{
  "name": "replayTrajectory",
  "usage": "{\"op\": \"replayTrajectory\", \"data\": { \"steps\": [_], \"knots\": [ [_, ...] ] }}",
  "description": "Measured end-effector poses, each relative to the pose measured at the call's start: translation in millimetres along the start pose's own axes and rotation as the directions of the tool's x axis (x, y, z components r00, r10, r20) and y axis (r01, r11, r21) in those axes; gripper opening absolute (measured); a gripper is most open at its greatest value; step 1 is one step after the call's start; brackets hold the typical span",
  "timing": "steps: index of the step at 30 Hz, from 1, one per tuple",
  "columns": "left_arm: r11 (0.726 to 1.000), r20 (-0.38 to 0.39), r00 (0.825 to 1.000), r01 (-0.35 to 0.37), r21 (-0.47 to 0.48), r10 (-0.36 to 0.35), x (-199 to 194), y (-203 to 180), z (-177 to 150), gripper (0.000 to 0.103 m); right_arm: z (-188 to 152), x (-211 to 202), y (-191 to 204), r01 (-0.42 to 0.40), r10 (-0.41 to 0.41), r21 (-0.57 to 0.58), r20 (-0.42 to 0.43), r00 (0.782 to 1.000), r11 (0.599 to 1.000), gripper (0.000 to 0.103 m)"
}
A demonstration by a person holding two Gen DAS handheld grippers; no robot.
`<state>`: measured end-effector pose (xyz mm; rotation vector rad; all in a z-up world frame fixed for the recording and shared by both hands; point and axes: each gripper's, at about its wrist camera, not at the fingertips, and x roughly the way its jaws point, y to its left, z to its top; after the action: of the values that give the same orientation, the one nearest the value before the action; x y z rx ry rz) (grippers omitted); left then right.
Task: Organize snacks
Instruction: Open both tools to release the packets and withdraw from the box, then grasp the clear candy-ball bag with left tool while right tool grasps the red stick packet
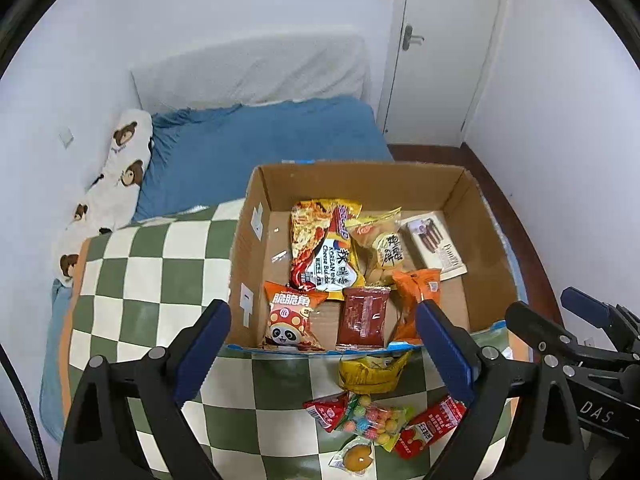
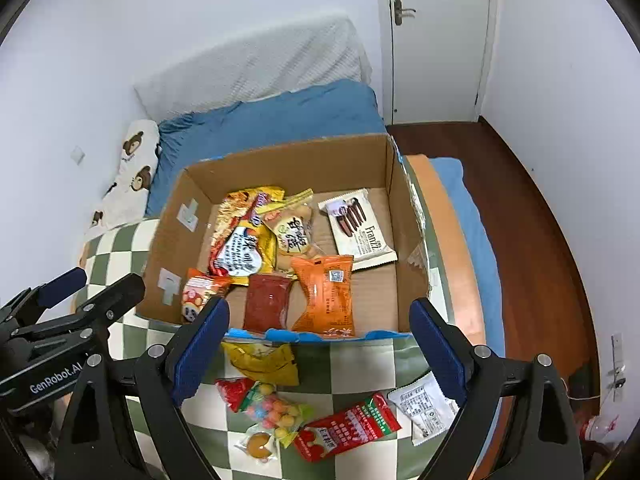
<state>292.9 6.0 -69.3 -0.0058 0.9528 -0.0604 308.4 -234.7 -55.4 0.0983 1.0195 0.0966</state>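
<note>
Left wrist view: we see the left gripper (image 1: pixel 322 330) with jaws wide apart and nothing between its pads, hanging above the near wall of the cardboard box (image 1: pixel 472 184).
Snacks already boxed: noodle bag (image 1: pixel 326 248), panda packet (image 1: pixel 290 316), dark red sachet (image 1: pixel 362 316) and wafer pack (image 1: pixel 434 242) lie on the box floor, some overlapping.
Snacks left out: yellow packet (image 1: pixel 374 372), candy bag (image 1: pixel 374 420), red strip packet (image 1: pixel 430 426) and a small round pastry (image 1: pixel 356 458) sit on the checkered blanket (image 1: pixel 160 272), just in front of the box.
Risk here: the loose pieces touch each other, so we judge a closing pinch could catch two wrappers at once, or drag the candy bag sideways.

Right wrist view: we see the right gripper (image 2: pixel 320 330) equally spread and empty, above the same pile; the left tool stands at the picture's left edge.
Extra item: a white sachet (image 2: pixel 426 404) lies near the right finger, close to the blanket's edge as far as the fisheye lets us tell.
Risk here: a nudge could push that sachet off the bed (image 2: pixel 280 120) to the wooden floor (image 2: pixel 540 220).
Shared risk: both tools hover over one small heap, so we think they may collide if both reach in together.
Soft ground: the blanket gives, and flat packets may slip from under the pads.
</note>
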Motion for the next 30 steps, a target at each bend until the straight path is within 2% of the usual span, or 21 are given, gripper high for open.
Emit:
{"op": "replayTrajectory", "data": {
  "steps": [3,7,12,16,18,20,21,23,26,27,28,29,30],
  "knots": [
    [1.0,0.024,1.0,-0.006,0.005,0.006,-12.5,-0.3,-3.2,0.094,-3.1,-14.8,2.6,-0.013,0.013,0.002,0.021,1.0,1.0,0.093],
    [1.0,0.019,1.0,0.003,-0.007,-0.003,-18.7,1.7,-13.3,0.094,-10.9,-27.7,0.9,-0.036,0.035,0.027,0.032,0.999,0.999,0.093],
    [0.999,-0.056,0.998,-0.032,-0.006,0.031,-2.3,7.9,-51.1,0.094,-41.7,-12.2,-15.9,-0.09,0.098,0.133,-0.057,0.994,0.987,0.093],
    [0.995,-0.153,0.984,-0.093,0.023,0.096,32.6,15.1,-85.9,0.094,-86.6,33.6,-42.5,-0.108,0.173,0.301,-0.197,0.965,0.948,0.093],
    [0.993,-0.207,0.971,-0.117,0.031,0.121,49.3,20.4,-100.0,0.094,-117.3,65.4,-59.3,-0.086,0.211,0.409,-0.271,0.939,0.908,0.093],
    [0.994,-0.269,0.957,-0.109,0.027,0.112,65.9,25.4,-114.0,0.094,-140.8,90.4,-70.6,-0.06,0.242,0.492,-0.316,0.917,0.869,0.093],
    [0.995,-0.314,0.945,-0.098,0.006,0.095,75.3,28.7,-121.1,0.094,-151.5,102.5,-75.7,-0.042,0.254,0.53,-0.335,0.907,0.847,0.093],
    [0.997,-0.384,0.923,-0.041,-0.067,0.012,88.8,33.8,-129.7,0.094,-169.2,124.8,-84.1,-0.003,0.269,0.595,-0.359,0.894,0.804,0.093],
    [0.973,-0.478,0.869,0.018,-0.229,-0.129,112.9,39.9,-139.9,0.094,-178.1,147.2,-84.9,0.04,0.251,0.634,-0.362,0.898,0.772,0.093],
    [0.958,-0.5,0.848,0.027,-0.286,-0.174,121.1,40.5,-143.4,0.094,-177.9,151.9,-83.1,0.052,0.236,0.634,-0.361,0.902,0.772,0.093],
    [0.928,-0.516,0.819,0.05,-0.37,-0.25,131.8,41.2,-146.4,0.094,-176.9,156.9,-80.0,0.068,0.212,0.626,-0.362,0.908,0.777,0.093],
    [0.904,-0.523,0.799,0.057,-0.424,-0.296,139.0,41.1,-148.2,0.094,-175.3,159.2,-77.6,0.077,0.194,0.615,-0.362,0.912,0.785,0.091],
    [0.868,-0.526,0.772,0.067,-0.492,-0.358,148.7,39.6,-150.7,0.094,-173.4,160.5,-74.0,0.089,0.163,0.589,-0.361,0.918,0.803,0.081]
  ]
}}
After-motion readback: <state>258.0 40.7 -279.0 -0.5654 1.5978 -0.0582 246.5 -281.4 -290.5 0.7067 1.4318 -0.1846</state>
